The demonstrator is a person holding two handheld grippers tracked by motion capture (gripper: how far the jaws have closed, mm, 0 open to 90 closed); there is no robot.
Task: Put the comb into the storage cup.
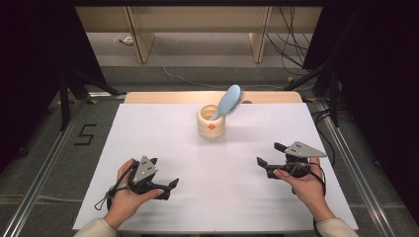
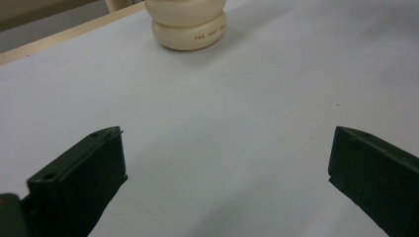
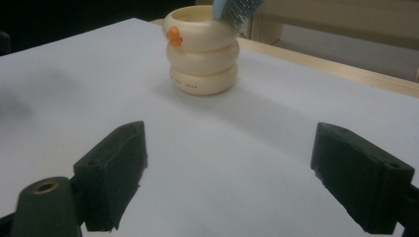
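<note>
Blue brush [image 1: 228,101] upright in cream cup [image 1: 211,126], well ahead of both tongs.

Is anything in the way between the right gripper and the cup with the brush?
Nothing visible. Bare white table lies between the open right gripper and the cup, where the brush leans.

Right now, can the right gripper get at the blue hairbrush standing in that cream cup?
Probably yes. The right gripper has its jaws open and faces the cream cup across bare white table, and the hairbrush head leans out above the rim.
</note>
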